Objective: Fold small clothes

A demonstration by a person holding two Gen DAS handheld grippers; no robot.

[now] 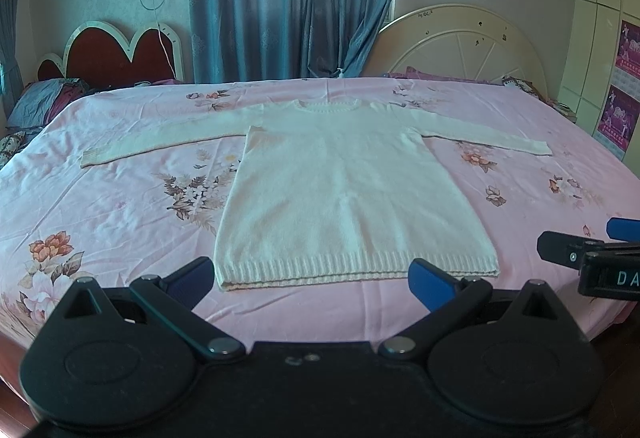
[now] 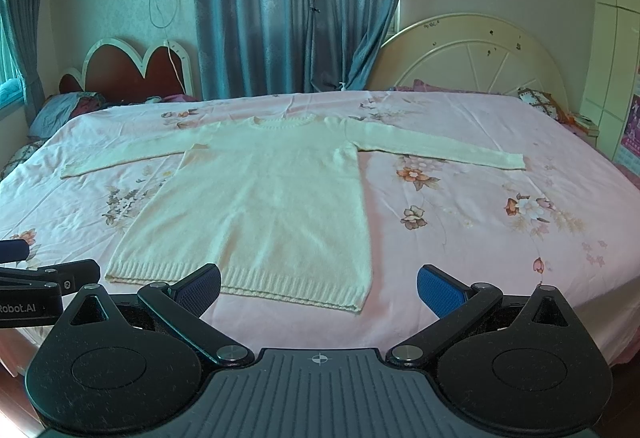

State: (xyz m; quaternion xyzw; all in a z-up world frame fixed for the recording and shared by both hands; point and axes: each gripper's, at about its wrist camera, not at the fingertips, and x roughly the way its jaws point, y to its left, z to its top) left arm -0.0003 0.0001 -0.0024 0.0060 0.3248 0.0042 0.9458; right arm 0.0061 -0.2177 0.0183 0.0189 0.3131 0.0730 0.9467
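Lying flat on the pink flowered sheet (image 1: 100, 206), the white sweater (image 1: 344, 190) is spread w/ both sleeves out sideways, collar far, ribbed hem (image 1: 356, 268) nearest the edge. Nothing is folded yet, so the first fold is probably pending.

Doing it well: taking each sleeve by the cuff (image 1: 94, 156) & laying it across the body, pinching only the knit, not the sheet under it; keeping the hem square before doubling the body up.

Left gripper (image 1: 312, 280) is hovering just short of the hem, jaws spread wide, holding & touching nothing. Right gripper (image 2: 318, 288) is hanging by the hem's right corner, also spread wide & empty; whether its left pad (image 2: 198, 288) is brushing the hem is hard to tell.
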